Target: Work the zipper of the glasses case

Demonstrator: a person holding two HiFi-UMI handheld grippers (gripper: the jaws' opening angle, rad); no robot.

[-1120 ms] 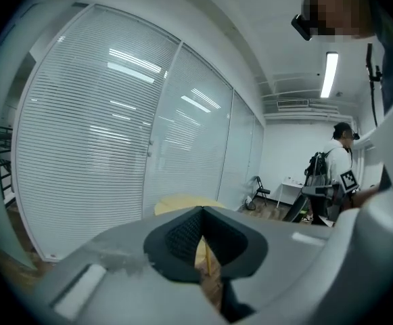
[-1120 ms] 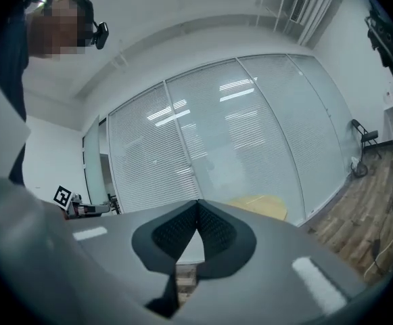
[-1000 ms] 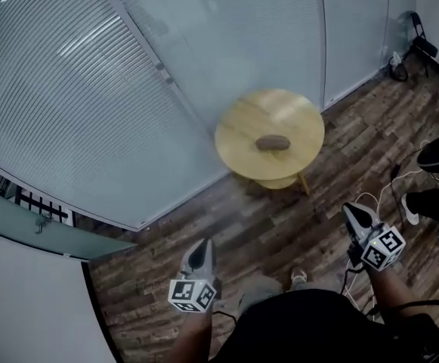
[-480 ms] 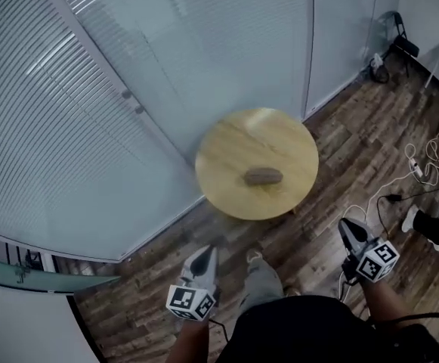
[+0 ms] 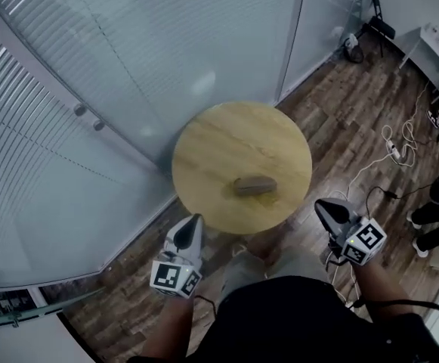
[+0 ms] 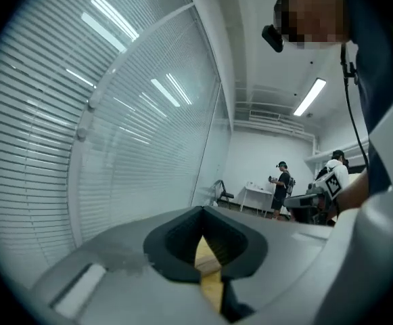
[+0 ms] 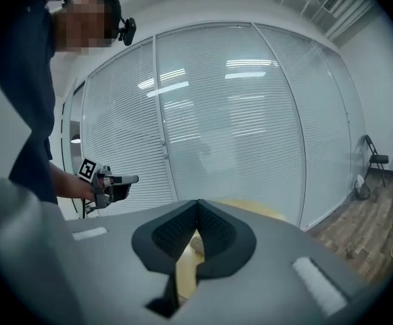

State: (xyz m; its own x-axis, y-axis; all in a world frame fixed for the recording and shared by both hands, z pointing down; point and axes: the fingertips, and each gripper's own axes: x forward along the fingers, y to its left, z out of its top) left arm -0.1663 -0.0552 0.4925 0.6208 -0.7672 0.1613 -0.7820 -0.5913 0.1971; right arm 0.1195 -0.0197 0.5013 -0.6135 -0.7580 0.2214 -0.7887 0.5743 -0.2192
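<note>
Brown glasses case (image 5: 254, 184) lies crosswise on the round wooden counter (image 5: 219, 138), ahead of and between the left gripper (image 5: 194, 221) and right gripper (image 5: 321, 205), roughly equally near, both with fingers (image 6: 176, 242) together and empty.

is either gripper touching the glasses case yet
No, the glasses case lies alone on the round table, and the left gripper and right gripper are both short of it, jaws shut.

Head view steeply down over round table (image 5: 227, 142), both gripper views low, near-level, facing that table
</note>
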